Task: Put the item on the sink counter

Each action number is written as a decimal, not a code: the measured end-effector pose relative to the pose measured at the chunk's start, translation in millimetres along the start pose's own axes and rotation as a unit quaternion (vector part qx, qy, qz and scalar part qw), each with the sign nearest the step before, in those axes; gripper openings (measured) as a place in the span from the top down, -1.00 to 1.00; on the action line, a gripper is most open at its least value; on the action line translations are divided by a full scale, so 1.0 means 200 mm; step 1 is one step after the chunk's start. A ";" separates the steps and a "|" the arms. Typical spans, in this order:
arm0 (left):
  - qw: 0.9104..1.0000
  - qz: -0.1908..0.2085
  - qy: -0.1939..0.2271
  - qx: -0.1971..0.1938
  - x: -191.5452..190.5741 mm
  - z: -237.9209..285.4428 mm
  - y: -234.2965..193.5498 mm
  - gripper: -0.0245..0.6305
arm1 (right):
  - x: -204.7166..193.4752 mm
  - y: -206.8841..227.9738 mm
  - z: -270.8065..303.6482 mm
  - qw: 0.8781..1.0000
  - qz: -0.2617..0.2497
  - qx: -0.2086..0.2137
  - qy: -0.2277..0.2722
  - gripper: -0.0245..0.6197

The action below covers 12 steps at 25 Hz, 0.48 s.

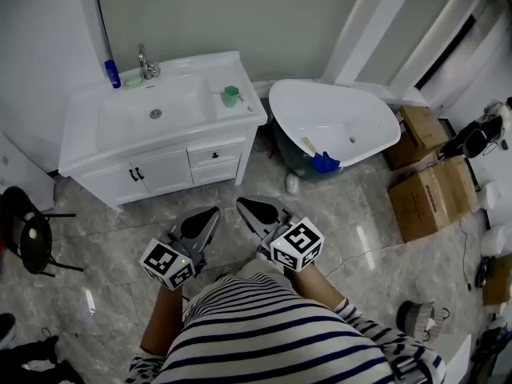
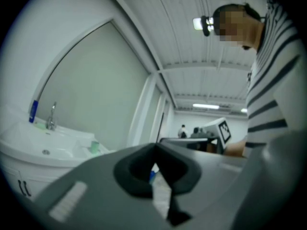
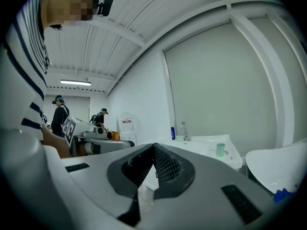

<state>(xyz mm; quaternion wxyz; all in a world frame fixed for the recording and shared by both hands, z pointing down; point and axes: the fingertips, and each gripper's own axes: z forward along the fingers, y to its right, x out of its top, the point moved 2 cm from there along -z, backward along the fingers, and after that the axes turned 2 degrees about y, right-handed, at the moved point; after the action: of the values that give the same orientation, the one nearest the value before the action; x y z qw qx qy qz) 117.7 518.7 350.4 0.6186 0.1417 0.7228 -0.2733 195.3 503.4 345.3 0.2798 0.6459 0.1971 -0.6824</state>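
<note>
The white sink counter [image 1: 240, 118] stands at the upper left, with a faucet [image 1: 146, 64], a blue bottle [image 1: 113, 74] and a green cup [image 1: 231, 96] on it. A blue item [image 1: 325, 163] lies inside the white bathtub [image 1: 376, 122], and a small white bottle [image 1: 292, 184] stands on the floor beside it. My left gripper [image 1: 212, 212] and right gripper [image 1: 242, 204] hover side by side over the floor, short of the cabinet. Both are shut and hold nothing. In the gripper views the jaws meet tip to tip, left [image 2: 156, 147] and right [image 3: 153, 147].
Cardboard boxes [image 1: 432, 198] sit on the floor to the right of the tub. A black stool [image 1: 28, 238] stands at the far left. A cable runs across the marble floor on the right. Other people stand far off in the room.
</note>
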 end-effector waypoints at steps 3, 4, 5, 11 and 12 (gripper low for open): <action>1.000 -0.005 -0.005 -0.006 -0.02 0.04 0.00 0.91 | 0.00 0.03 -0.01 1.000 0.004 0.001 0.002 0.90; 1.000 -0.008 -0.007 -0.008 -0.03 0.05 0.00 0.91 | -0.01 0.04 -0.01 1.000 0.005 0.002 0.000 0.90; 1.000 -0.011 -0.009 -0.010 -0.03 0.07 0.00 0.91 | -0.01 0.05 -0.01 1.000 0.006 0.002 -0.001 0.90; 1.000 -0.021 -0.017 -0.008 -0.06 0.19 -0.07 0.91 | -0.04 0.18 0.03 1.000 0.013 0.003 -0.012 0.90; 1.000 -0.023 -0.018 -0.006 -0.07 0.21 -0.08 0.91 | -0.05 0.20 0.03 1.000 0.015 0.004 -0.014 0.90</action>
<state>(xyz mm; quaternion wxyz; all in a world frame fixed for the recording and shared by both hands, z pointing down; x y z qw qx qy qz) 146.4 484.5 363.7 0.6262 0.1166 0.7161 -0.2855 217.1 469.7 359.4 0.2898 0.6406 0.1806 -0.6878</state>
